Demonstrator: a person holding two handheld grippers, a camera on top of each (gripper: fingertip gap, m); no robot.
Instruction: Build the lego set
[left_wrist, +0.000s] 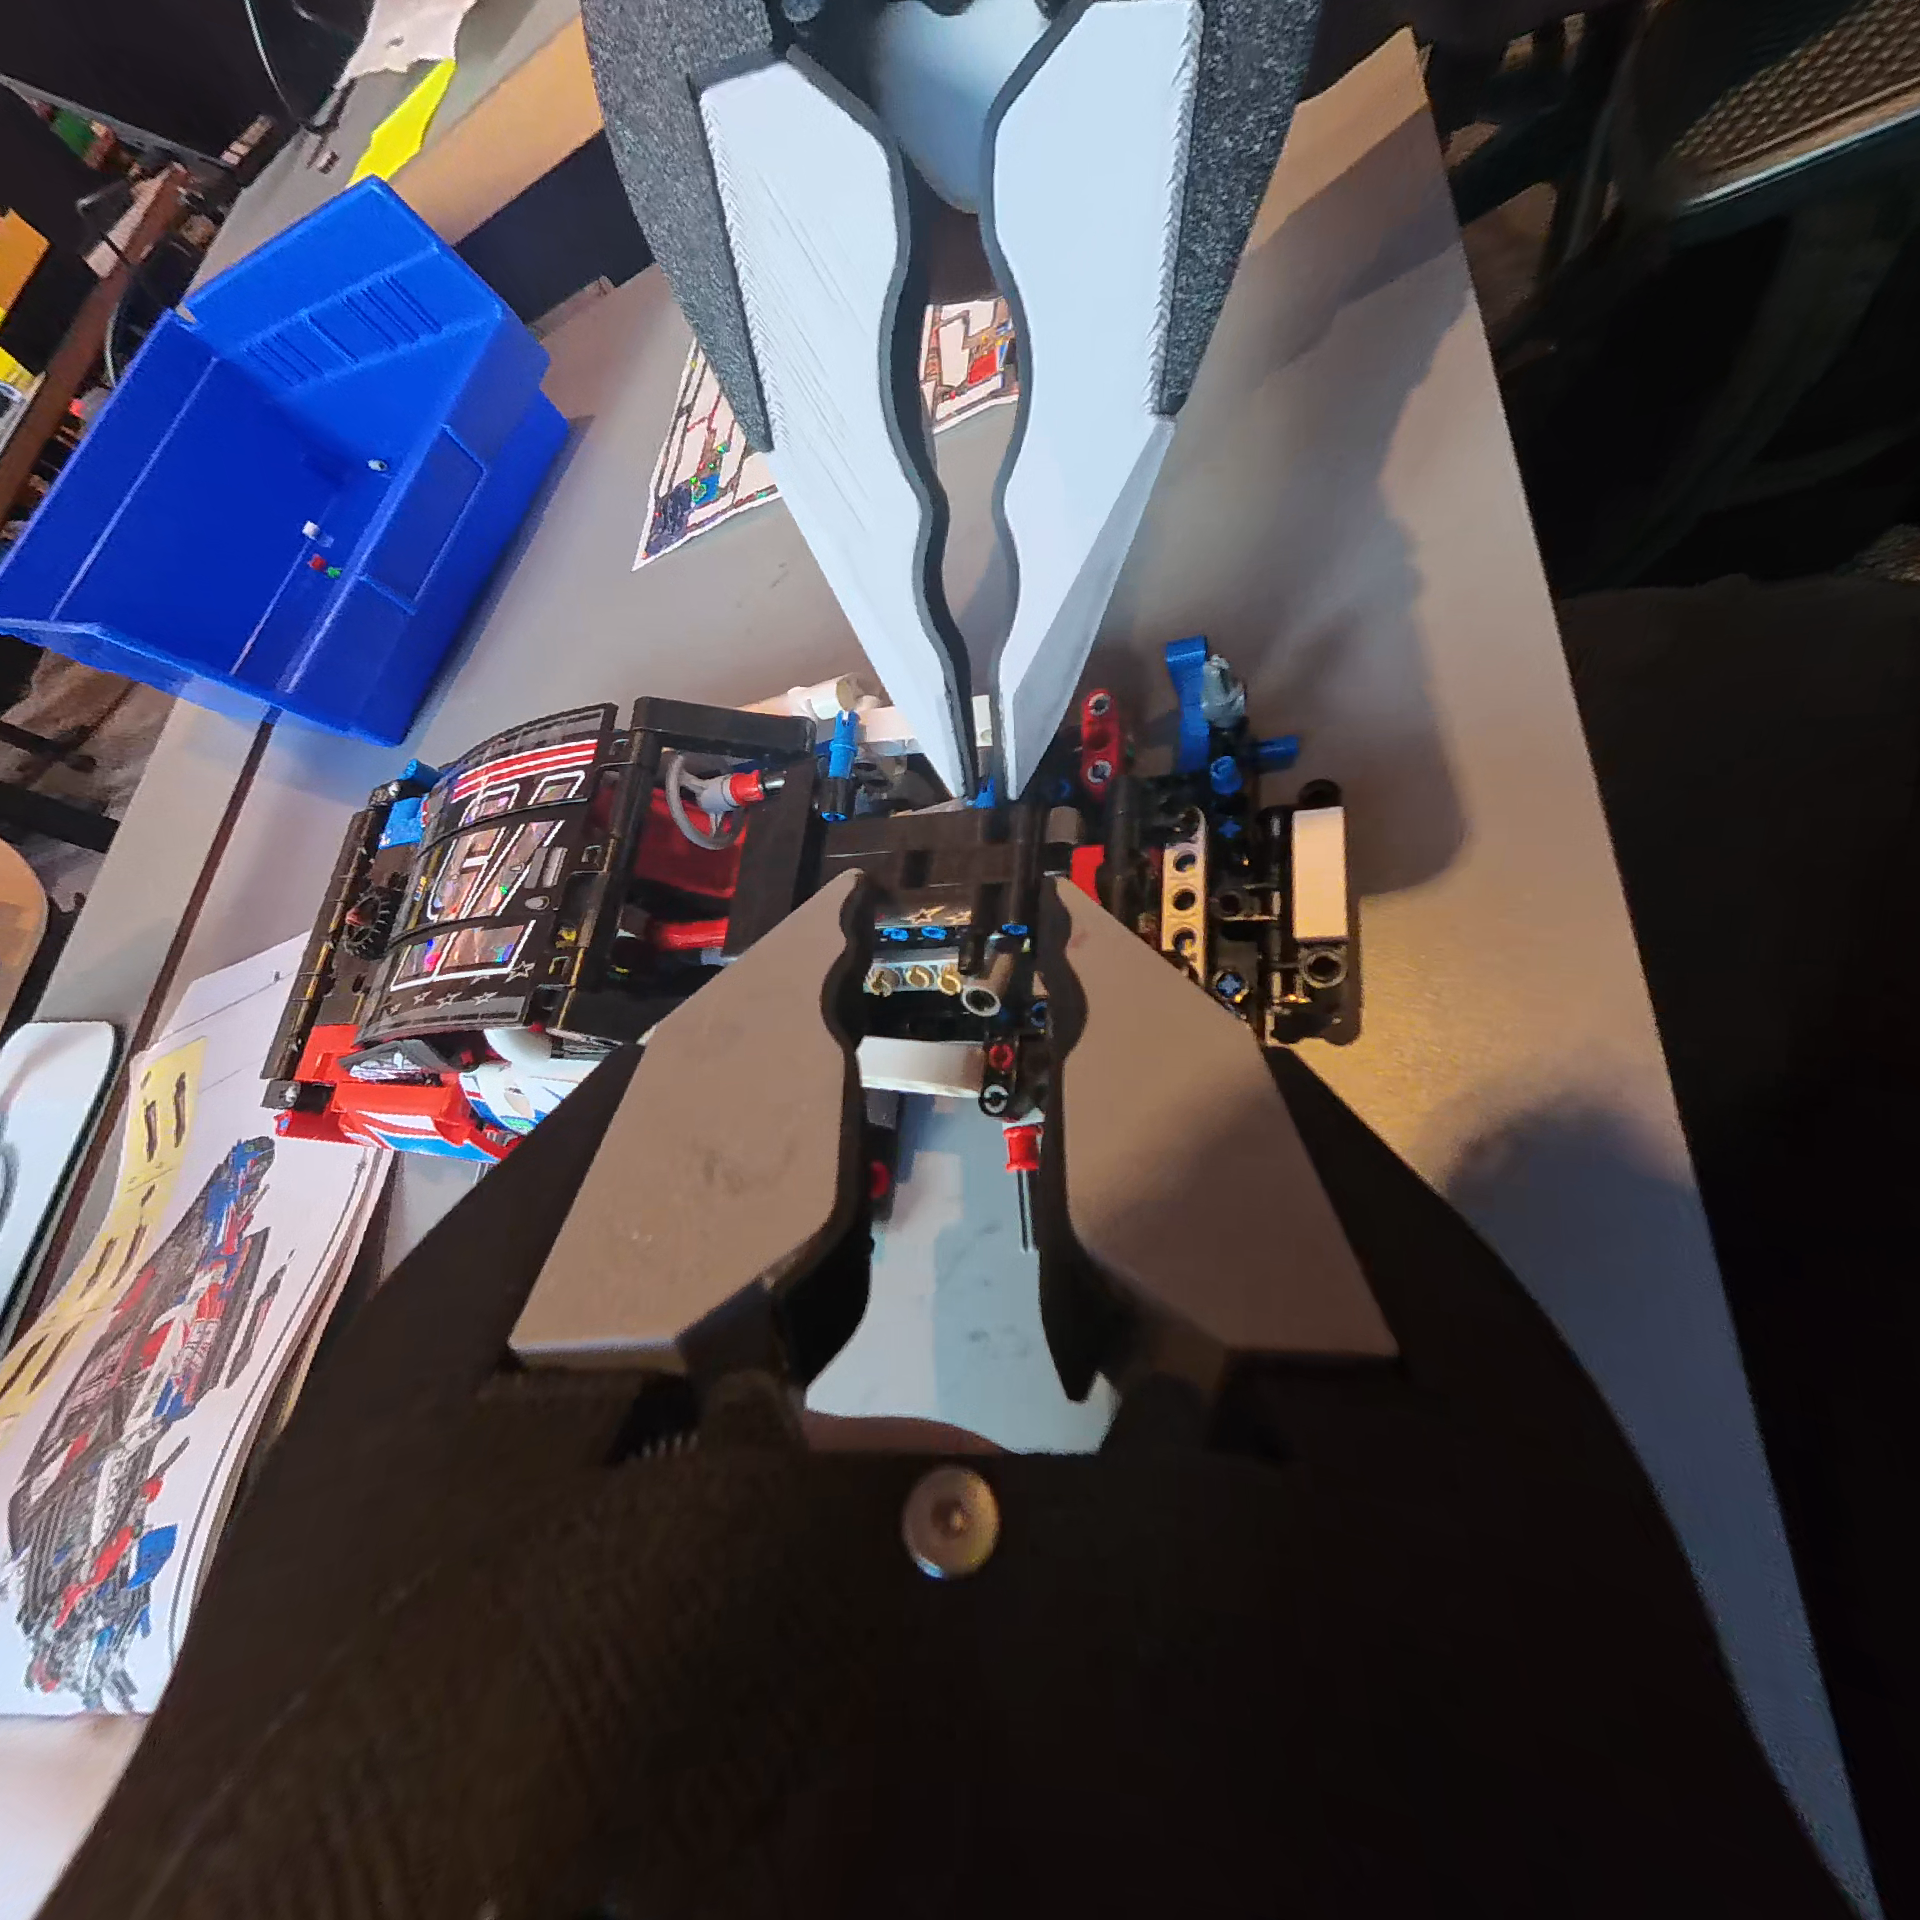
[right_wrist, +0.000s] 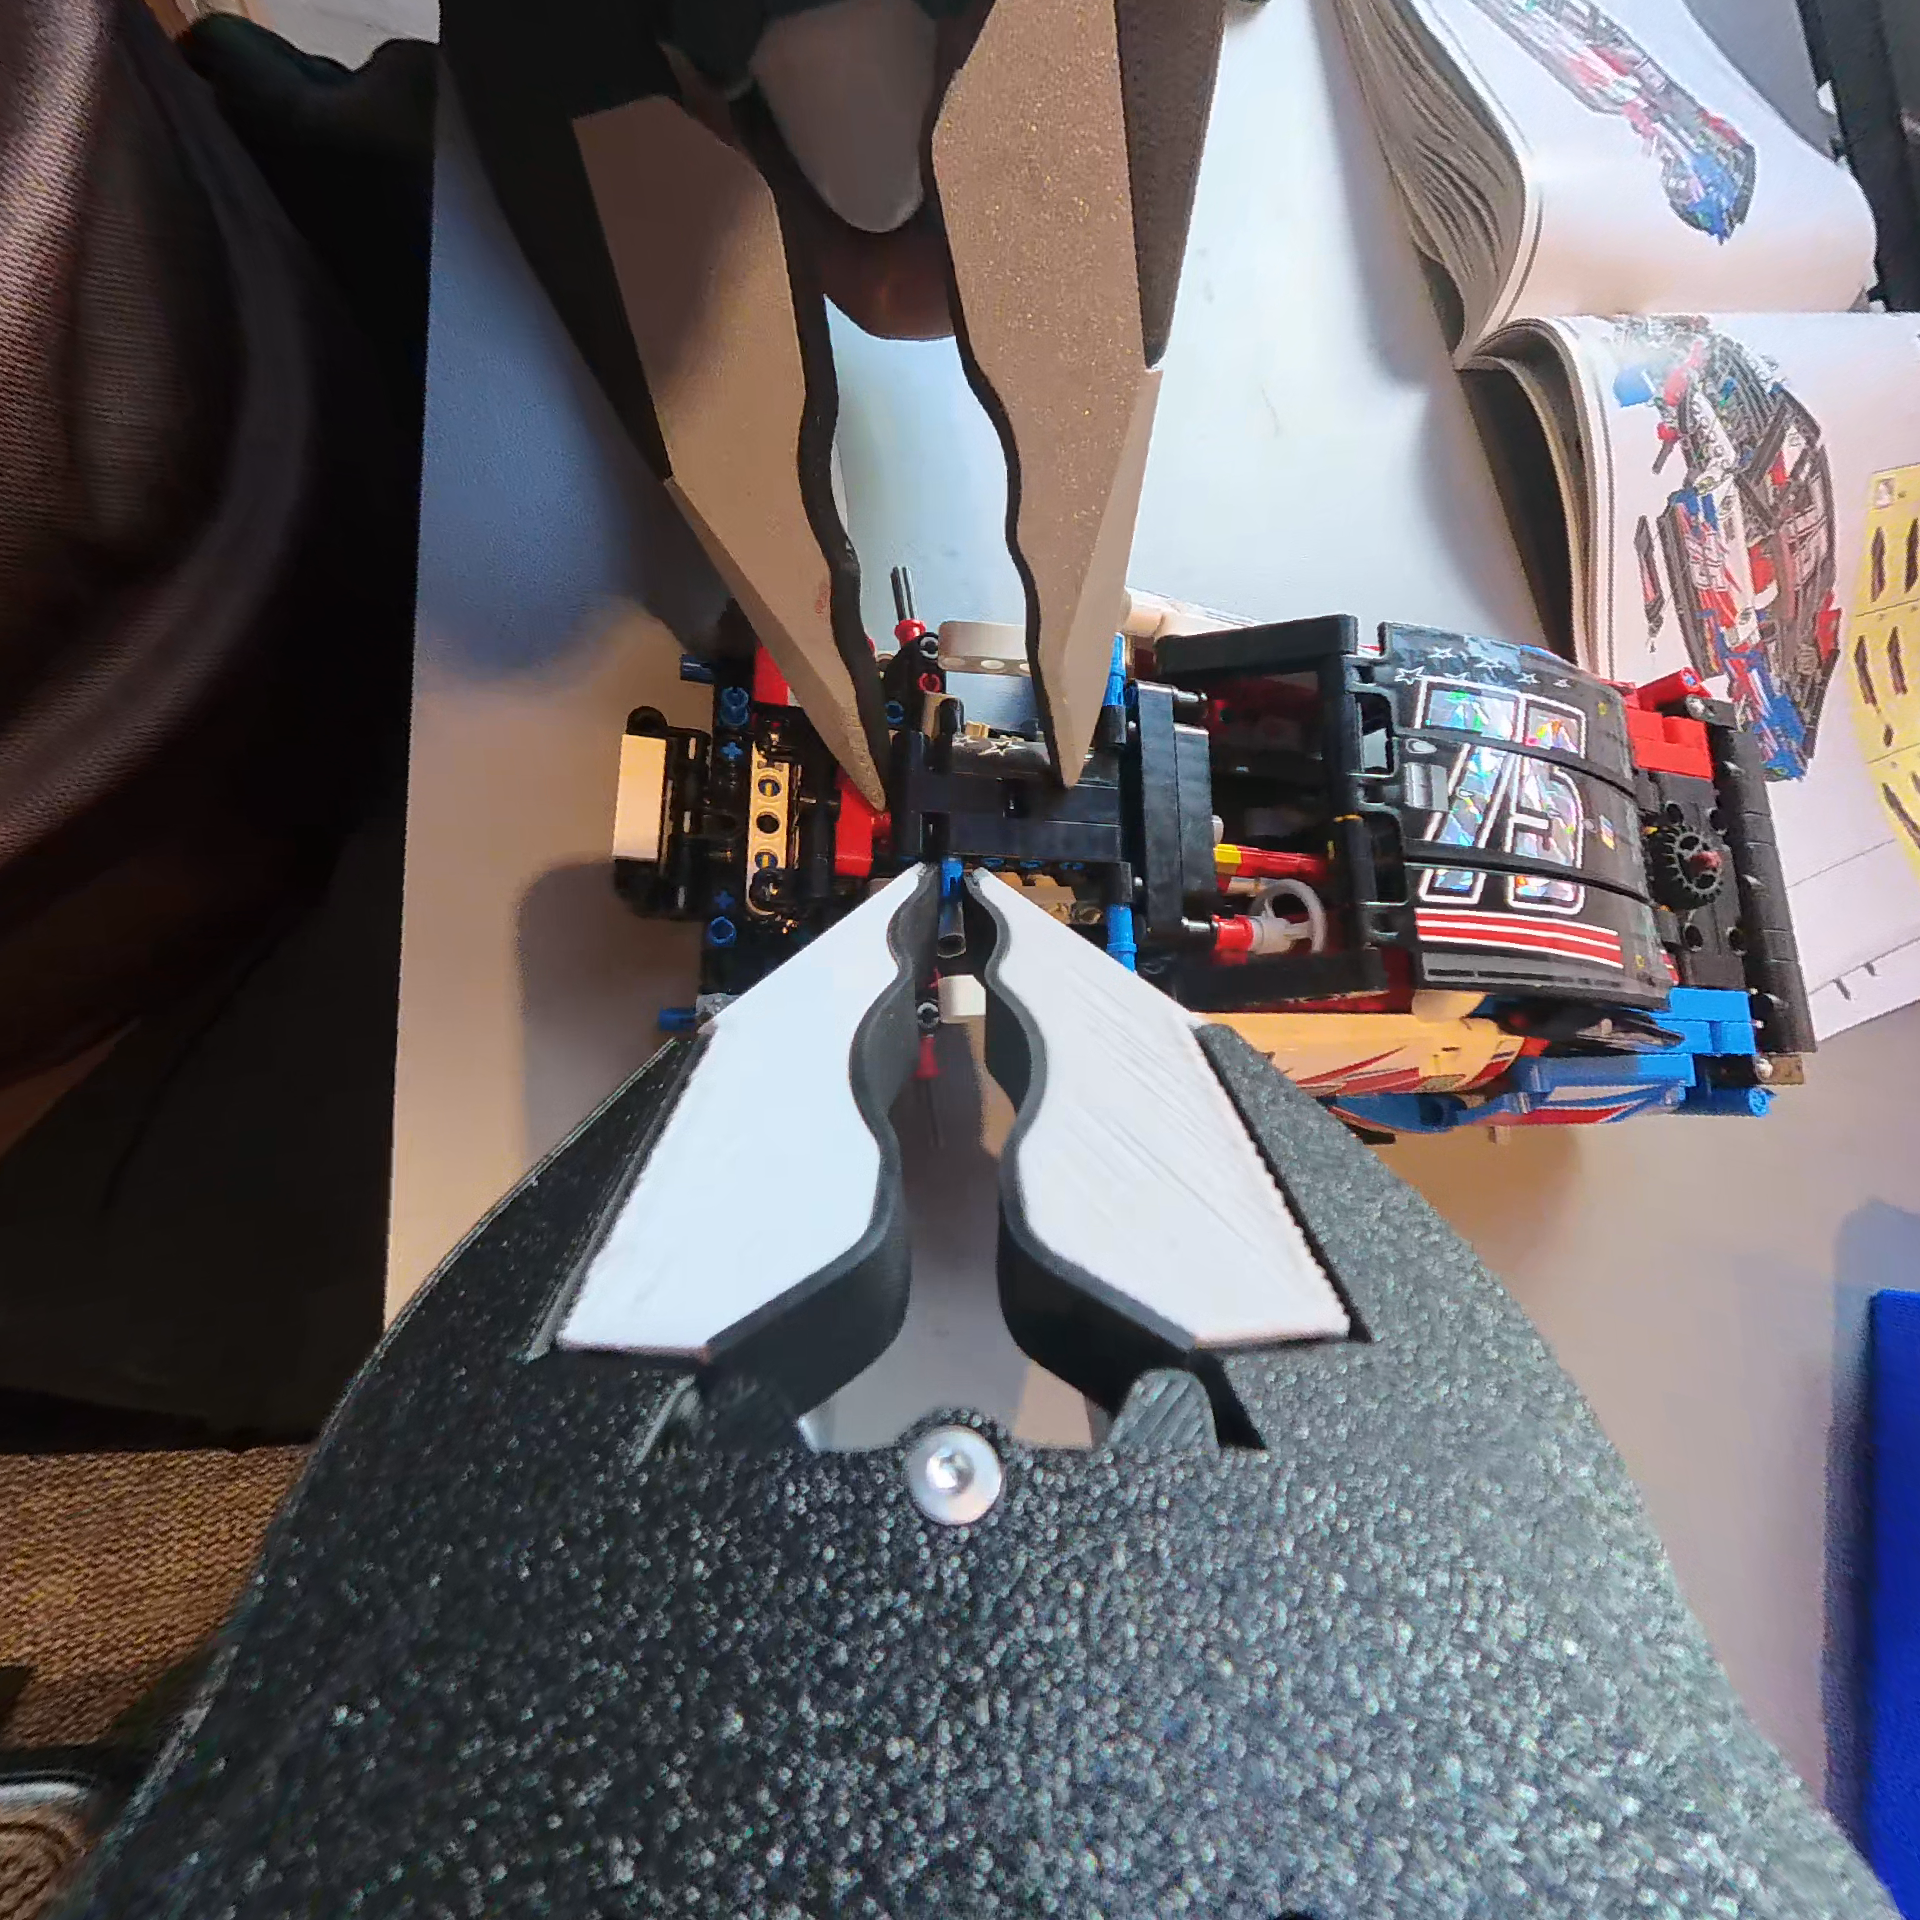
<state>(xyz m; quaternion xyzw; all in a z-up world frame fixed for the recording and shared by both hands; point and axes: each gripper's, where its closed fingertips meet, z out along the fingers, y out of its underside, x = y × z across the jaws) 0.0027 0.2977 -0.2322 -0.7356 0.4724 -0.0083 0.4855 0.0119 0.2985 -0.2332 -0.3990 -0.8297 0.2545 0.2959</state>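
On table, black-roofed lego car (left_wrist: 727, 914)

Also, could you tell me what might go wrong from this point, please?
1. The right claw pinches a small blue pin only at its tips; pressing it into the car model could make it slip or tilt.
2. The left claw straddles the model near a protruding red pin, which it might knock loose.
3. The model's bare end sits near the table edge; hard pushing could shift it off.
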